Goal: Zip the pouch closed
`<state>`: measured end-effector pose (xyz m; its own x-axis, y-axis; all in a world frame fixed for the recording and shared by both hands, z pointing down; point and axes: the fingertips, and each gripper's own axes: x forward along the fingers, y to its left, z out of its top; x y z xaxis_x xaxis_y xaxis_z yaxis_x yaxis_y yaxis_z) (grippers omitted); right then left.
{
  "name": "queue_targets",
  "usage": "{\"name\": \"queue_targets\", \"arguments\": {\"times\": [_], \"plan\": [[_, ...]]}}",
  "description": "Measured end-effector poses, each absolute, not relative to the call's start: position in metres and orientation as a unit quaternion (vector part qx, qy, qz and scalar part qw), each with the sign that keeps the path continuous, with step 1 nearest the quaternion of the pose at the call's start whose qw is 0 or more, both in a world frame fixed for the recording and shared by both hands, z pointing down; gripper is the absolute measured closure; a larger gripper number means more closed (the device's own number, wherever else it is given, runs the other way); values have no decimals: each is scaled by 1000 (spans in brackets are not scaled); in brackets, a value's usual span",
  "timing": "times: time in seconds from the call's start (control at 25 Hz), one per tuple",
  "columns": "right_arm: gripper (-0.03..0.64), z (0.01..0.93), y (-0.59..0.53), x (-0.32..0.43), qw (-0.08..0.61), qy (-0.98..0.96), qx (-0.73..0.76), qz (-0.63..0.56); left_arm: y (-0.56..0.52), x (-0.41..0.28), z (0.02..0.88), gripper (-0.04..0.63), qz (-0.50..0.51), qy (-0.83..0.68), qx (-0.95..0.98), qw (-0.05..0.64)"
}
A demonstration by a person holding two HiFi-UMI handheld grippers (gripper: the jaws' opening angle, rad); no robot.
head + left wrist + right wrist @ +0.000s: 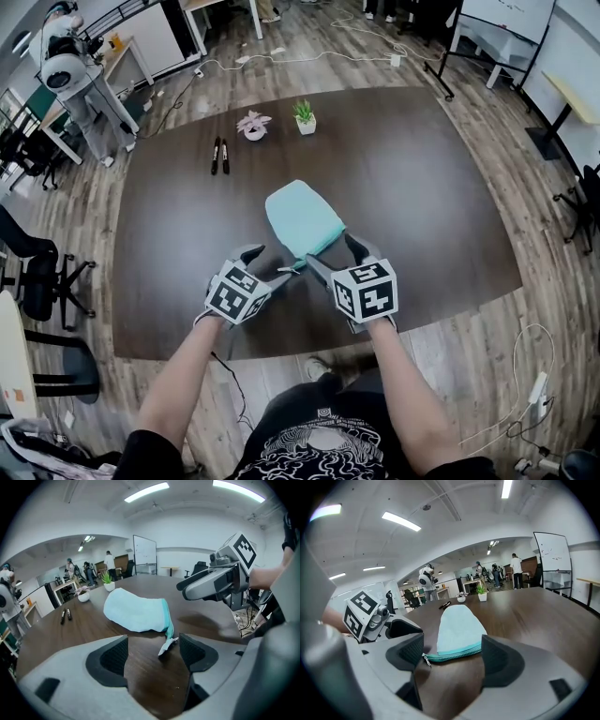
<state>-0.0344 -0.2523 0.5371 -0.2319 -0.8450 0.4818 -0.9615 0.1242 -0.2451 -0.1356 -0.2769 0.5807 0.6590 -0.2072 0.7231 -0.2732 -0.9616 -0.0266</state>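
A light teal pouch (302, 217) lies flat on the dark wooden table (422, 187), its zipper edge (452, 655) turned toward me. The zipper pull (425, 659) sits at the left end of that edge. My left gripper (270, 265) is open just near-left of the pouch, and the pull tab (167, 645) lies between its jaws without being pinched. My right gripper (333, 255) is open at the near-right corner, with its jaws either side of the zipper edge. In the left gripper view the pouch (136, 612) lies just ahead and the right gripper (215, 583) hovers to the right.
Two black markers (219, 155) lie at the far left of the table. A pink plant pot (253, 126) and a green one (305, 117) stand at the far edge. The table's near edge (281, 345) is close behind the grippers. Office chairs (37, 281) stand on the left.
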Motion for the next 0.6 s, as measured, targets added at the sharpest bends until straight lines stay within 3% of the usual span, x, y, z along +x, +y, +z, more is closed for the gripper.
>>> {"name": "queue_targets", "arguments": {"times": [0.4,0.52,0.6], "plan": [[241,554,-251,-40,116,-736,608,274,-264,-132,608,266,427,-54,903,4],[242,559,-250,-39,118,-733,609,278,-264,-131,611,374,429,-50,902,3],[244,560,-250,-37,117,-732,611,279,-262,-130,613,388,428,-45,902,5]]}}
